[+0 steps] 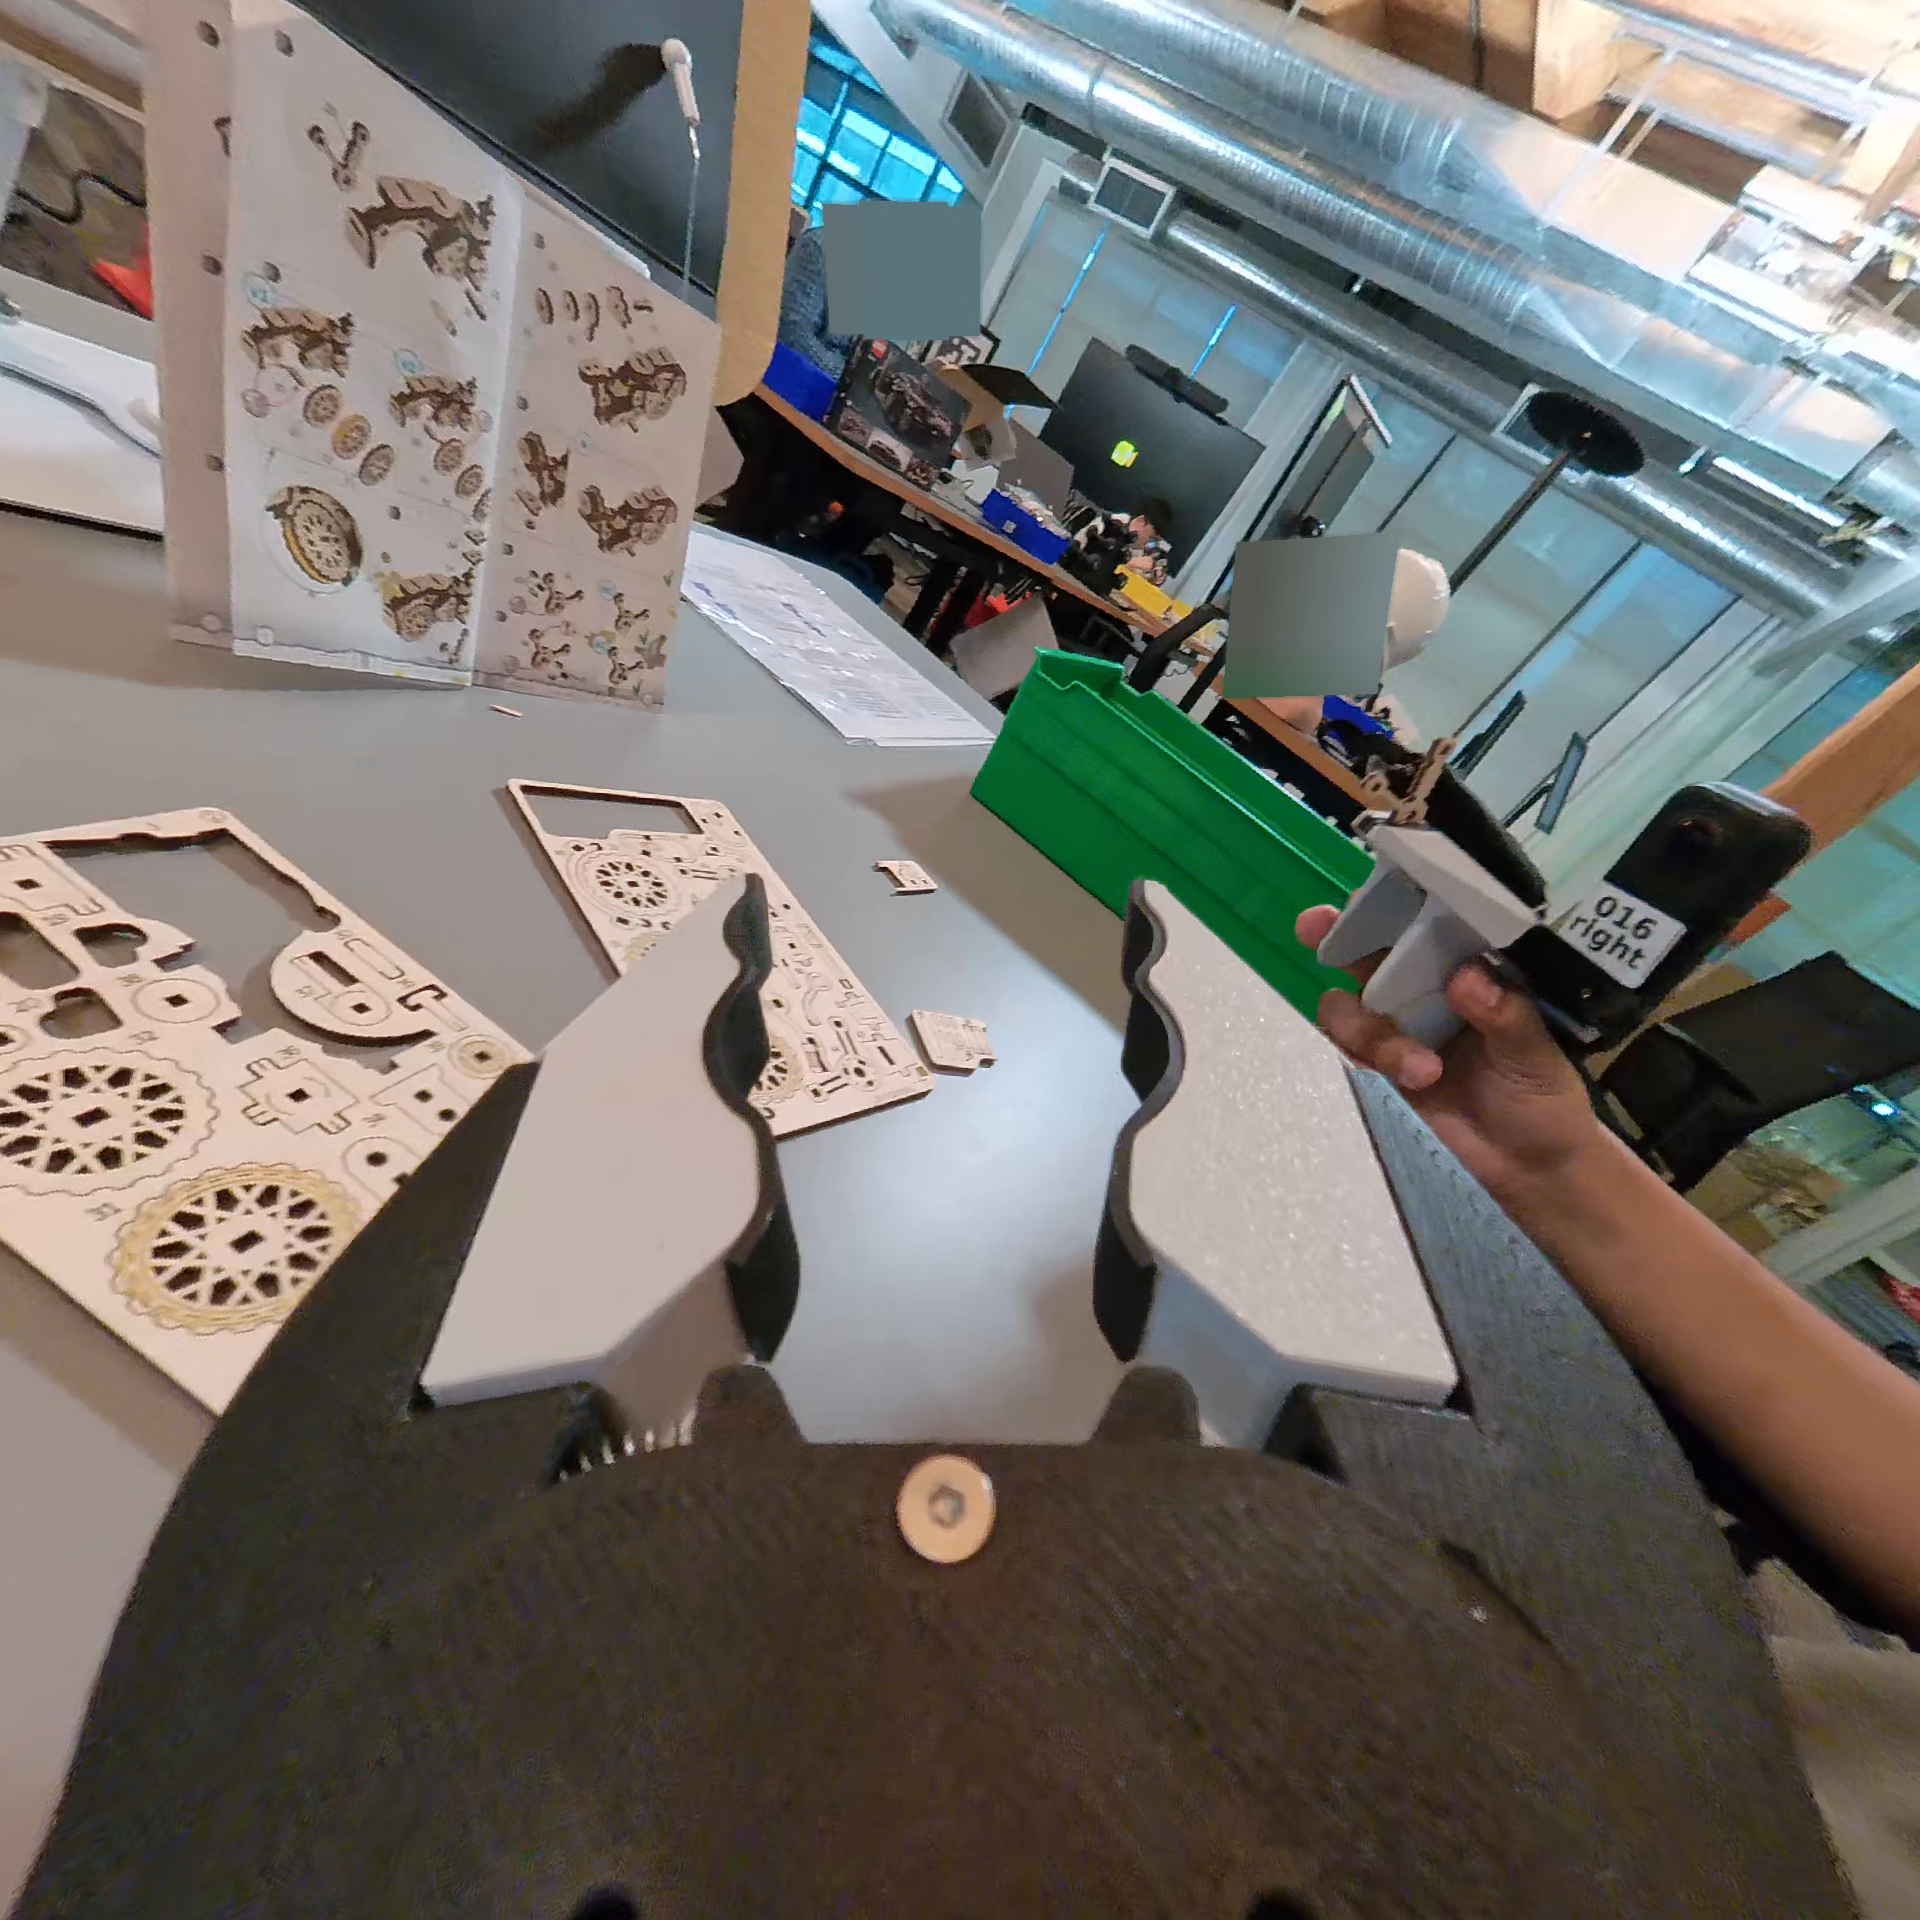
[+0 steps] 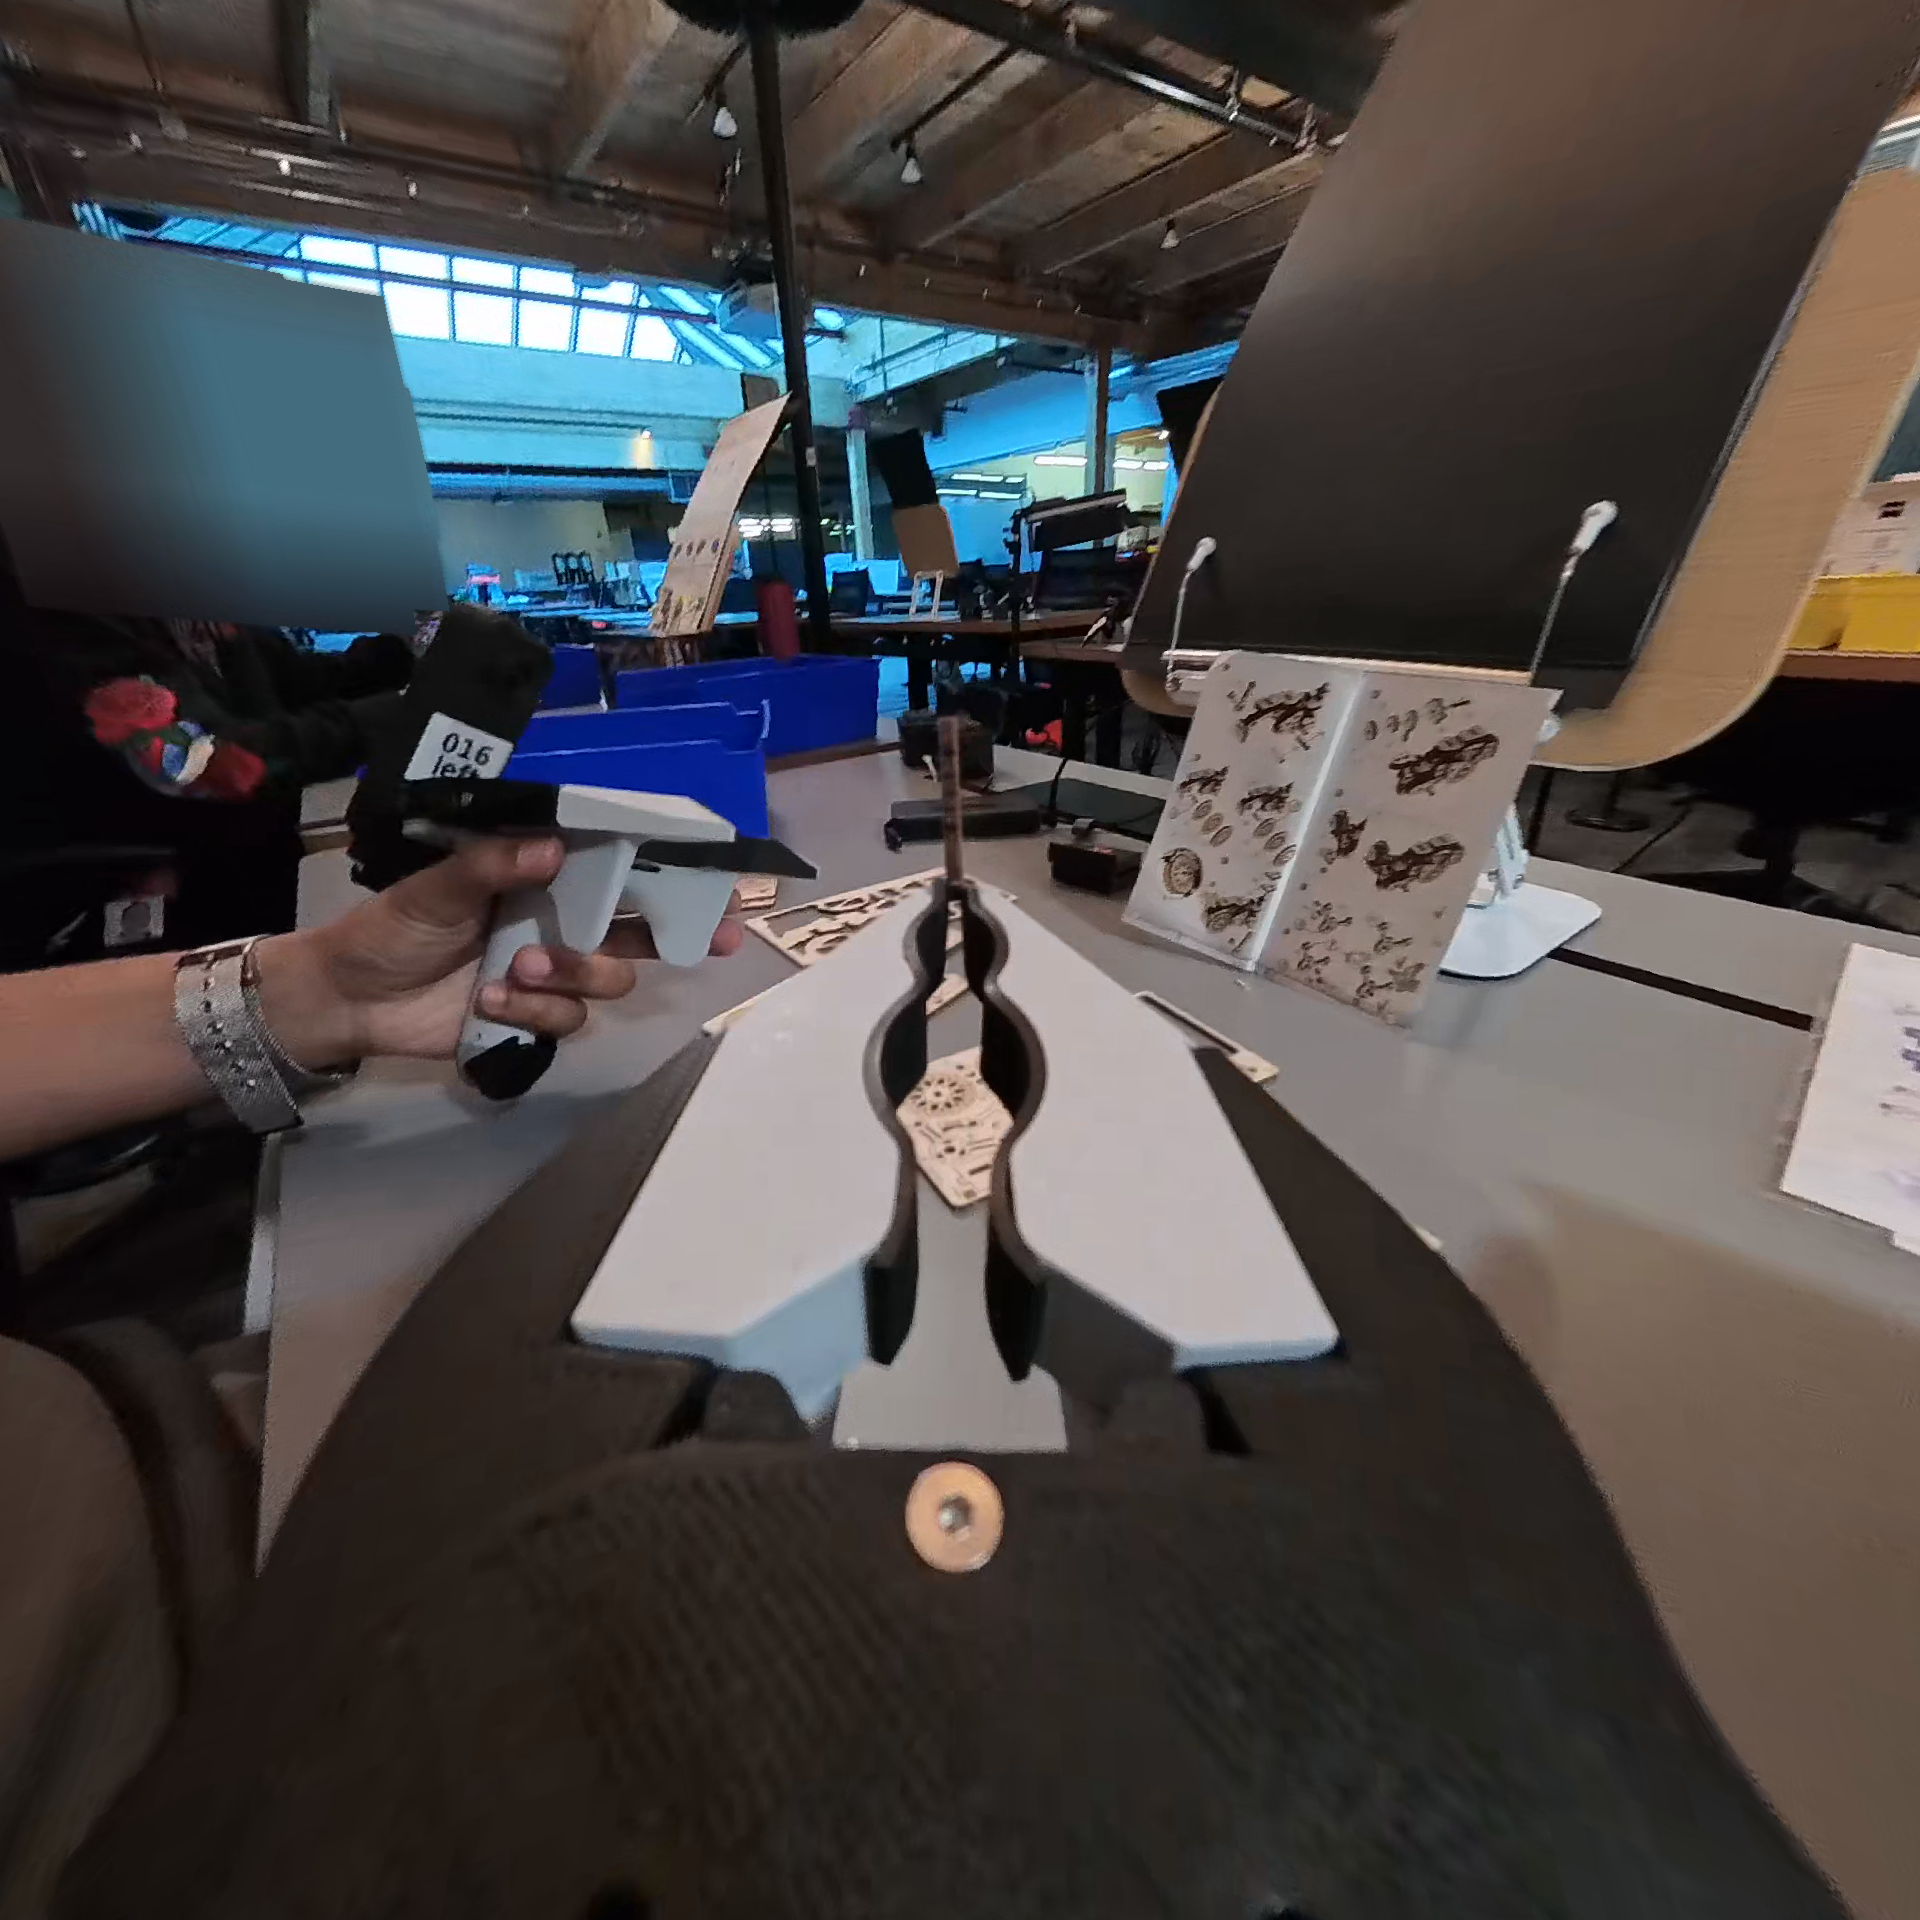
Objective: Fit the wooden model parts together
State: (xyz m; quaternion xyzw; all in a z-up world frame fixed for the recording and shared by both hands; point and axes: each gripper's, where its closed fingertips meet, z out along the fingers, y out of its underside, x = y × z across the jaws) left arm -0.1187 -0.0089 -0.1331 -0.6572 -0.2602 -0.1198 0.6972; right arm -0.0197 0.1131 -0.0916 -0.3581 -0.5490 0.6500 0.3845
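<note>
Plywood, thin and edge-on: my right gripper was pinched shut on a slim wooden part by its fingertips alone (a shallow hold). My left gripper gaped empty above the part sheets on the table. I judged any twist while mating could pivot or snap it.

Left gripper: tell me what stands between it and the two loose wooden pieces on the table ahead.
Nothing visible does. The left gripper is open and empty; the two loose wooden pieces lie apart on the bare grey table, right of the smaller wooden sheet.
</note>
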